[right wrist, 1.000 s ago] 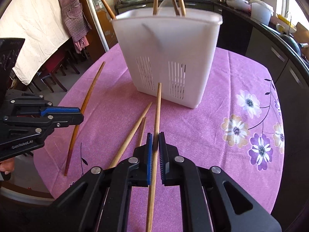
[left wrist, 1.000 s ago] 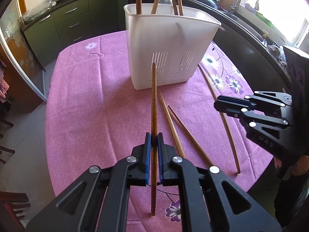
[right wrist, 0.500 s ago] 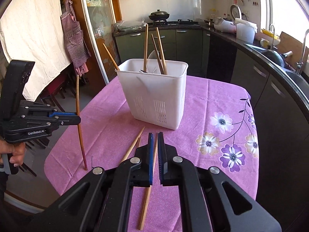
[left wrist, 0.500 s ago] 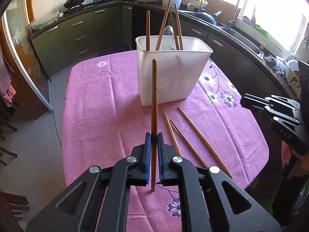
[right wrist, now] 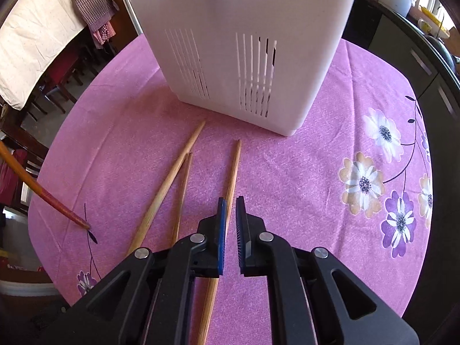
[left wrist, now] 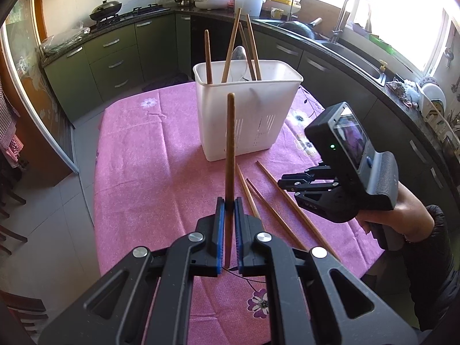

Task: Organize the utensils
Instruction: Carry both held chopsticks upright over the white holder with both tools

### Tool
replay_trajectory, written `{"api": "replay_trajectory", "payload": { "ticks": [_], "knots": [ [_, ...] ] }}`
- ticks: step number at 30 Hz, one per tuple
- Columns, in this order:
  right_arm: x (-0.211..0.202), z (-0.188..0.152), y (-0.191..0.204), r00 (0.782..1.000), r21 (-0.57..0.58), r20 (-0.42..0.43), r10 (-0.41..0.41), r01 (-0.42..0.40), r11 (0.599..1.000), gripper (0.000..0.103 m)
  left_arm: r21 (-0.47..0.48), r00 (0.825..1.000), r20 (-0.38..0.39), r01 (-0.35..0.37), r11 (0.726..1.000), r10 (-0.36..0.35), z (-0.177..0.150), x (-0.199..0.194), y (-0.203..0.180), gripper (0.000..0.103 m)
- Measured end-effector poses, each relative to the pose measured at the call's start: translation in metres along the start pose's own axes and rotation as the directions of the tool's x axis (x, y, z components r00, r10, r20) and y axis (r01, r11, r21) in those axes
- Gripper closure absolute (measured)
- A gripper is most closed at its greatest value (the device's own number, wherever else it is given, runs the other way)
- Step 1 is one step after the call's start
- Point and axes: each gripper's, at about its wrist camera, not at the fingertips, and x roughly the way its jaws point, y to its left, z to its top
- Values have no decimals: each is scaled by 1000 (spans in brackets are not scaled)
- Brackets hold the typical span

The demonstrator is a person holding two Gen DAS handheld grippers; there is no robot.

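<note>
Three pale chopsticks [right wrist: 184, 181] lie loose on my pink-clothed worktop [right wrist: 302, 189], just near of the white utensil basket [left wrist: 247, 109], which already holds several sticks and a spoon. My left gripper [left wrist: 227, 210] has its jaws clamped on a dark brown chopstick [left wrist: 230, 149], held nearly upright above the cloth. My right gripper [right wrist: 230, 210] hangs low over the rightmost loose chopstick, its jaws drawn nearly together and gripping nothing; the stick lies beneath them.
</note>
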Motion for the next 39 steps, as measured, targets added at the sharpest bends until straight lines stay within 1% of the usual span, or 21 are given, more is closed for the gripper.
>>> {"api": "replay_trajectory", "payload": {
  "ticks": [2, 3, 6, 9, 10, 11, 14, 17, 19, 21, 25, 27, 31, 35, 39],
  "knots": [
    [3, 2, 2, 1000, -2, -17, -2, 2, 1000, 89, 2, 1000, 0, 5, 1000, -5, 0, 1, 0, 96],
    [4, 3, 3, 1000, -8, -22, -7, 7, 1000, 89, 2, 1000, 1, 6, 1000, -6, 0, 1, 1, 96],
    [8, 4, 10, 999, -22, -44, -2, 1, 1000, 89, 2, 1000, 2, 10, 1000, -10, -1, 1, 0, 96],
    [9, 5, 15, 999, -33, -37, -21, 20, 999, 88, 3, 1000, 5, 11, 1000, -11, -1, 1, 1, 96],
    [10, 6, 16, 999, -35, -33, -21, 20, 999, 92, 2, 1000, 5, 12, 1000, -12, -1, 0, 1, 96],
    [10, 6, 18, 999, -35, -27, -24, 23, 999, 95, 2, 1000, 5, 14, 1000, -14, -1, 0, 1, 96],
    [5, 6, 18, 999, -33, 11, -34, 35, 999, 96, 2, 1000, 7, 16, 1000, -16, -2, -1, 2, 96],
    [-24, -2, 10, 996, -9, 91, -8, 9, 1000, 96, 2, 1000, 6, 15, 1000, -15, -2, -2, 2, 96],
    [-50, -8, 6, 988, 1, 158, 2, -3, 1000, 96, 3, 1000, 11, 14, 1000, -14, -2, -5, 2, 96],
    [-79, -17, 1, 972, 15, 234, 18, -22, 1000, 96, 3, 1000, 16, 14, 1000, -15, -2, -7, 1, 96],
    [-134, -40, -8, 927, 37, 375, 12, -28, 999, 96, 8, 1000, 21, 10, 1000, -10, -3, -11, 0, 96],
    [-154, -51, -14, 908, 44, 418, 12, -33, 998, 96, 13, 1000, 19, 6, 1000, -7, -4, -12, -2, 96],
    [-174, -68, -20, 889, 59, 457, -1, -30, 998, 96, 18, 1000, 13, 1, 1000, -1, -4, -11, -4, 96],
    [-182, -77, -19, 881, 66, 474, 3, -39, 997, 96, 19, 1000, 14, -5, 1000, 5, -3, -11, -5, 96],
    [-187, -79, -17, 873, 58, 488, 13, -48, 997, 96, 27, 1000, 20, -9, 1000, 8, -2, -15, -8, 96]
  ]
}}
